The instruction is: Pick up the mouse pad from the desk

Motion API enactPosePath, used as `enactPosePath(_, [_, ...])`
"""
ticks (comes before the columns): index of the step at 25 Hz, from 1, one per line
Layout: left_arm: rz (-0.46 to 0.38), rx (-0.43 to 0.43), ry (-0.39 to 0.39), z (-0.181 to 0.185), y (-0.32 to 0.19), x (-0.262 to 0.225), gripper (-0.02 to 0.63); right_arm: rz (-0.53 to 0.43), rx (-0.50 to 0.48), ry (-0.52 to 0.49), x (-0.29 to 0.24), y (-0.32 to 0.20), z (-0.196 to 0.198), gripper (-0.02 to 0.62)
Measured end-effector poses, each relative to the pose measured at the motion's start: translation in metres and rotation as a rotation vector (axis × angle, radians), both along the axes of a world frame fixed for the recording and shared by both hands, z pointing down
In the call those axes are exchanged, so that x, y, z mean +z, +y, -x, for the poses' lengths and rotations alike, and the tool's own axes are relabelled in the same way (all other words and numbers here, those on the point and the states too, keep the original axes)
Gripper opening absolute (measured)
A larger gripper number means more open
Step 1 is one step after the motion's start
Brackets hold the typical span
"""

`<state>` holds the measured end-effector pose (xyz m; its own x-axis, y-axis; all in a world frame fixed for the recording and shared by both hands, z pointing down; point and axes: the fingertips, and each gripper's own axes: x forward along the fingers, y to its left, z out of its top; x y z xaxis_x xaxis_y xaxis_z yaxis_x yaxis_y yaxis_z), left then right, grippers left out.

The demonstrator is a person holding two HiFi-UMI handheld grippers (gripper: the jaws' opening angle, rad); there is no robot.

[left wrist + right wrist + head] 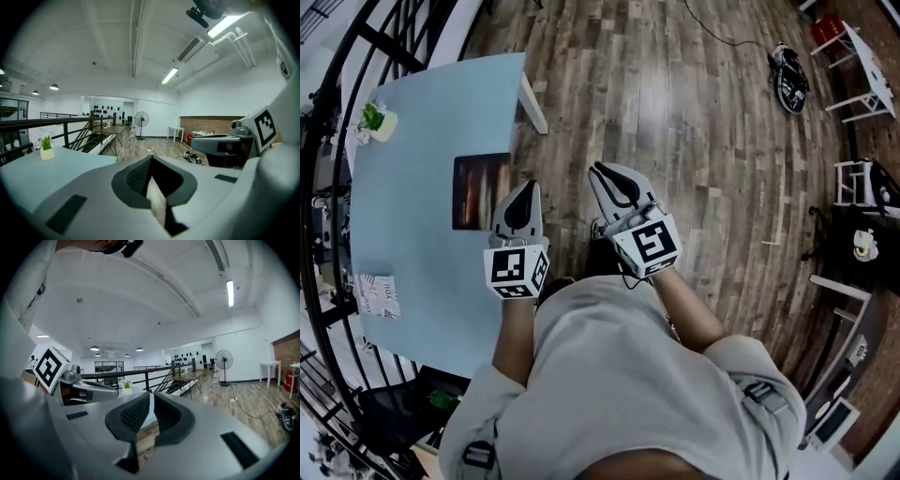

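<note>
Jaws of the left gripper were closed, tips together, and held nothing. Those of the right gripper were closed down to a thin slit, also with nothing between them; only desk and floor showed through it.

From the head view, the wooden floor filled most of the scene. A black railing curved along the far left. The light blue desk stood beside it, with one white leg showing. The person's grey shirt took the lower middle, and both forearms reached forward from it.

The mouse pad, a dark rectangle, lay flat on the desk near the edge that faces the person. The left gripper was over this edge and covered the pad's near right corner in the head view; whether it touched the pad could not be told. The right gripper was beside it, over the floor and away from the desk.

A small potted plant stood at the far corner of the desk, well apart from the pad. A small printed sheet lay near the opposite corner. A standing fan showed far back in the room.
</note>
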<state>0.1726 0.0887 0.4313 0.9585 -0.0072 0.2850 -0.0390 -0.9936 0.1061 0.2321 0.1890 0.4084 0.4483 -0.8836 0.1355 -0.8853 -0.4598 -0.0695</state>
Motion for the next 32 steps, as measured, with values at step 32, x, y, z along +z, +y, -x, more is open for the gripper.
enactPosePath(32, [0.135, -0.529, -0.176, 0.097, -0.183, 0.087, 0.012, 0.151, -0.663, -0.099, 0.075, -0.243, 0.048, 0.037])
